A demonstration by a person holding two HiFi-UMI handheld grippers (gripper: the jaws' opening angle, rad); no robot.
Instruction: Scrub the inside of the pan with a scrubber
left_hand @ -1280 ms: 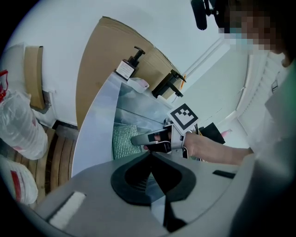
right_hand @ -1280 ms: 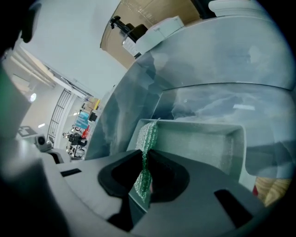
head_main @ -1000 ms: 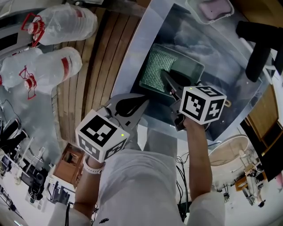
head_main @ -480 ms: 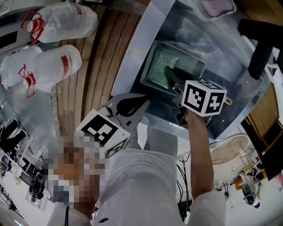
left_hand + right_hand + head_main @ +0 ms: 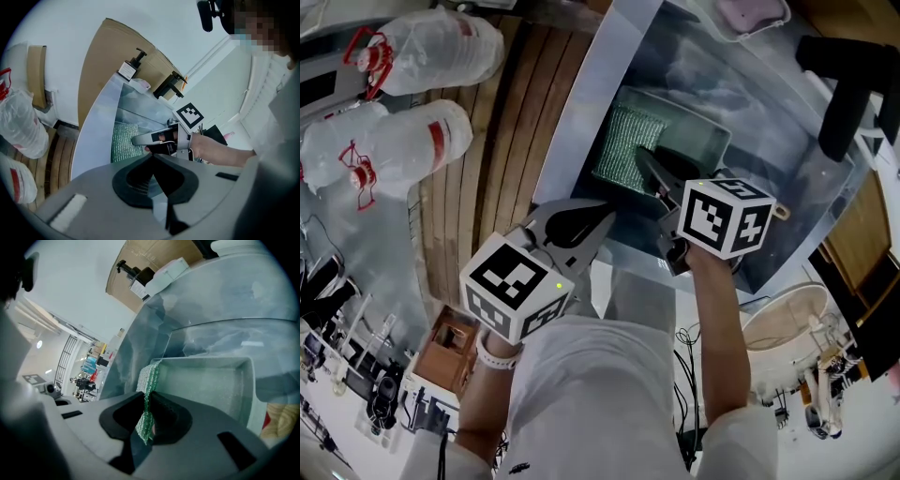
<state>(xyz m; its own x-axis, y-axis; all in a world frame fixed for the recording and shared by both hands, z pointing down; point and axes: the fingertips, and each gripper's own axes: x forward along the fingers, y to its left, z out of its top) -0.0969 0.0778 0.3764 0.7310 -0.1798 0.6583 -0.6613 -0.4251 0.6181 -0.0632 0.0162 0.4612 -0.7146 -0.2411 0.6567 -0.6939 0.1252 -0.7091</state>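
The person wears a white top point(image 5: 600, 394) with short white sleeves, and a white band point(image 5: 494, 355) circles the left wrist. The left tool point(image 5: 153, 158) has a smooth pale grey shell, and a black lining edges its two jaws in a teardrop outline. A pale rectangular patch and a dark slot sit on its housing. Its cube point(image 5: 517, 286) is white with bold black square markers on each face and a small green light near one corner. The right tool point(image 5: 146, 403) has the same grey body, black jaw lining and dark slots, and its cube point(image 5: 727, 217) carries similar black-and-white markers.
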